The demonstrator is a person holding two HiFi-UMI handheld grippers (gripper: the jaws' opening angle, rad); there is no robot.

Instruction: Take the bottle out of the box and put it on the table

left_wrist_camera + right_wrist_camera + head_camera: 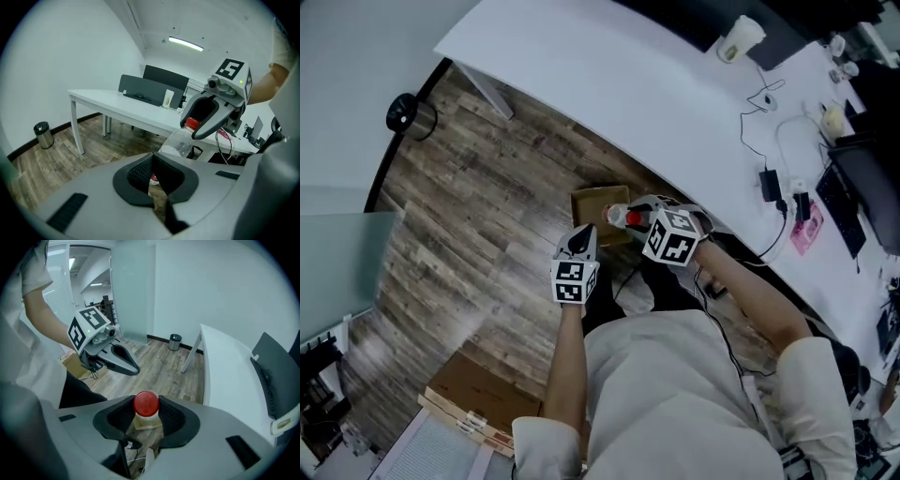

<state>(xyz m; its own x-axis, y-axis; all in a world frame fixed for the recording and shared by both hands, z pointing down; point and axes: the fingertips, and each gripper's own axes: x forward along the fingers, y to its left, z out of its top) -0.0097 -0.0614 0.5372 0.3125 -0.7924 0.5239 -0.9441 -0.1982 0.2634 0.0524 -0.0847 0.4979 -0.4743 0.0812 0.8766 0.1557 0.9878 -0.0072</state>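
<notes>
Grips the clear plastic bottle (pixel 146 405) by the neck in the right gripper (pixel 146 417), dark fingers (pixel 174 418) pressed in on both sides just under the red cap. Hangs it in the air right above the cardboard box (pixel 592 208), over the box's side nearest the white table (pixel 628 94), clear of the table top. Shows plainly from the left gripper view too: red cap tucked between the fingers, see-through body dangling below. Carries the left gripper (pixel 581 242) just beside the box, on the side away from the table, fingers drawn together to a thin slit with nothing between them. Rests the box itself down on the wood-plank floor (pixel 487 234). Well apart from the box, out past the table's leg, a small round metal bin (pixel 411 114) by the wall.
</notes>
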